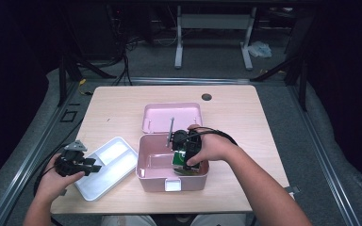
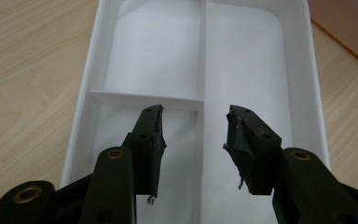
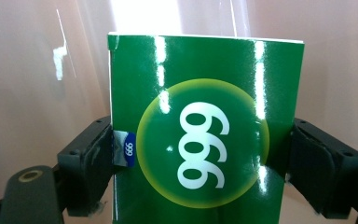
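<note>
Right gripper: we see its jaws clamped on the sides of a green box marked "999".
Box position: in the high view we find it inside the pink bin, near the front right corner.
Left gripper: jaws apart, holding nothing, above the white tray.
Risk: we judge the glossy box could slip or twist, since the grip is on its narrow edges only.
View difference: the right gripper view gives us the print; the high view gives us the lid behind the bin.
</note>
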Tool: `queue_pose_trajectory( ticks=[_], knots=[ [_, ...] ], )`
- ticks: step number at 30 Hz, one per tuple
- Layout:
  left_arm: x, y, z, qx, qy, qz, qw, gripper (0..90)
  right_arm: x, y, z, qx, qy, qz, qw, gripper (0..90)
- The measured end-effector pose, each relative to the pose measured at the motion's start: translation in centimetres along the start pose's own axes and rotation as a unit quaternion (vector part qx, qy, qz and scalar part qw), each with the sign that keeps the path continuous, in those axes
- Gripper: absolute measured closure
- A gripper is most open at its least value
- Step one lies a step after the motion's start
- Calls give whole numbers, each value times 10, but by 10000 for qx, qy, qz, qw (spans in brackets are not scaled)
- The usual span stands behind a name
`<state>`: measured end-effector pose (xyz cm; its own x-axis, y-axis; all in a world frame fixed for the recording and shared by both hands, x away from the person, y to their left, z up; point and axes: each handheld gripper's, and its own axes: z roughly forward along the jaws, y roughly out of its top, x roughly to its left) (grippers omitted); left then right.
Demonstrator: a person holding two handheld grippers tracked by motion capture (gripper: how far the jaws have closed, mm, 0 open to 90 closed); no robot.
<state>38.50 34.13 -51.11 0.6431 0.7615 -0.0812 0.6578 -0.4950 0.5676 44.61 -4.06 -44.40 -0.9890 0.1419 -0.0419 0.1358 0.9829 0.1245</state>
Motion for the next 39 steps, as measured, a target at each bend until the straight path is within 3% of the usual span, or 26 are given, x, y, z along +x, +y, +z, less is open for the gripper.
queue_pose_trajectory(
  ticks=[3,9,12,15,20,25,29,39],
  knots=[
    [0,0,0,6,0,10,10000,561,0,1,2,-66,-98,24,9999,156],
    [0,0,0,25,0,28,10000,559,0,2,6,40,-62,140,9999,146],
    [0,0,1,21,3,26,10000,558,-1,-1,8,-106,-91,244,9996,133],
    [-1,1,2,40,15,35,10000,552,-3,-4,1,-280,-28,343,9990,133],
    [-2,1,3,58,25,34,10000,551,-3,-10,-9,-325,-79,396,9987,140],
    [-1,2,3,104,47,47,9999,555,1,-18,-20,-562,-163,497,9971,164],
    [0,2,5,163,58,9,9999,579,2,-29,-36,-869,-176,644,9940,219],
    [1,5,6,189,140,-49,9997,623,3,-54,-60,-1241,-297,864,9881,261]
  ],
)
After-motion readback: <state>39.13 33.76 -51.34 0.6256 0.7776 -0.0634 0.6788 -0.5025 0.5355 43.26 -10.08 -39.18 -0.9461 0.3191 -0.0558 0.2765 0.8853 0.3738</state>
